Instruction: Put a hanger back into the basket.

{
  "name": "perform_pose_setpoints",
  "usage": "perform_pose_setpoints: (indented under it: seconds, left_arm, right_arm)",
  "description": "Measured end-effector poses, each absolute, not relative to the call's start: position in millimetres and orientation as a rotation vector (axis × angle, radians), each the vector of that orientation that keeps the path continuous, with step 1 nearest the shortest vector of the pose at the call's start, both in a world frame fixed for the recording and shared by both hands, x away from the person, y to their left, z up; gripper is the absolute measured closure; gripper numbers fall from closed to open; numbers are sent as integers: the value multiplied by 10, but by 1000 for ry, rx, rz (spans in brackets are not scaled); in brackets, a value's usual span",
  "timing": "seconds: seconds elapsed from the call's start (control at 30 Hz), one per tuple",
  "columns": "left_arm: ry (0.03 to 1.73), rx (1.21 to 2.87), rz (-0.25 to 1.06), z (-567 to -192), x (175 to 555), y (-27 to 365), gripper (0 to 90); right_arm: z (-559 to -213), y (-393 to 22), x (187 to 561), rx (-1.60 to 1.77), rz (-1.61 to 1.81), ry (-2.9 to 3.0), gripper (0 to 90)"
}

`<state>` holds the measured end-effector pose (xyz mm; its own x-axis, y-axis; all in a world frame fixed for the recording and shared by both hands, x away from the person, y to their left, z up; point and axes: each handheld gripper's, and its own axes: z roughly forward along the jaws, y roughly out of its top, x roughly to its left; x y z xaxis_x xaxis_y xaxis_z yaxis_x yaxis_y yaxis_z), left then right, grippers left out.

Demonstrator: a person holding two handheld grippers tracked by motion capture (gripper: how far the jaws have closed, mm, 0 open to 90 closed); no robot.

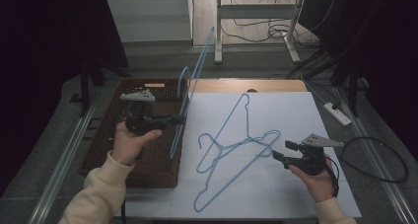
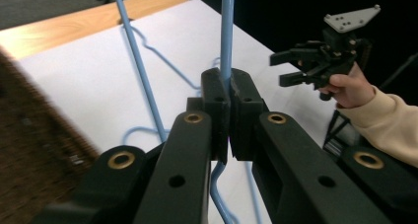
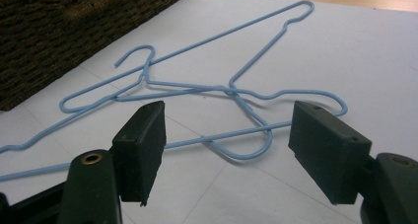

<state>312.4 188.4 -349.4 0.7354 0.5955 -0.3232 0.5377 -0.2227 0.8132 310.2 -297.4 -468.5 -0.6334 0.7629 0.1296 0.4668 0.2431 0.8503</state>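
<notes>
My left gripper (image 1: 182, 118) is shut on the thin wire of a blue hanger (image 1: 201, 61), which stands nearly upright over the right edge of the wicker basket (image 1: 113, 160). In the left gripper view the pads (image 2: 214, 93) pinch that wire (image 2: 226, 46). Two more blue hangers (image 1: 245, 141) lie crossed on the white sheet (image 1: 296, 115). My right gripper (image 1: 280, 152) hovers low at their right end, open and holding nothing. In the right gripper view its gripper (image 3: 231, 135) has wide jaws framing the crossed hangers (image 3: 231, 90).
The brown basket (image 3: 74, 21) sits left of the sheet. Beyond the wooden far edge of the table (image 1: 246, 86) are metal frame legs, loose cables and a power strip (image 1: 337, 113) on the floor. The right gripper (image 2: 296, 68) appears across the sheet in the left gripper view.
</notes>
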Motion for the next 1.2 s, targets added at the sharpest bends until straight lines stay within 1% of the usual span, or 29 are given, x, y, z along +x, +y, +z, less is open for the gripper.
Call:
perform_pose_setpoints:
  seconds: [0.33,0.53,0.63,0.9,1.2]
  left_arm:
    - [865,1918,101,-3550,3152,2354,872]
    - [860,1936,74,-3604,3170,2561,872]
    - [892,1971,71,-3681,3200,2685,873]
    - [923,2030,38,-3882,3298,2815,873]
    - [913,2113,15,-3998,3364,2852,873]
  right_arm:
    - [-4693,-2986,3123,1161,1316,2202,311]
    - [-4700,-2991,3129,1176,1301,2201,311]
    - [-4705,-2987,3133,1181,1300,2203,312]
    - [-4717,-2979,3145,1194,1287,2206,313]
    - [-4746,-2995,3166,1243,1268,2199,315]
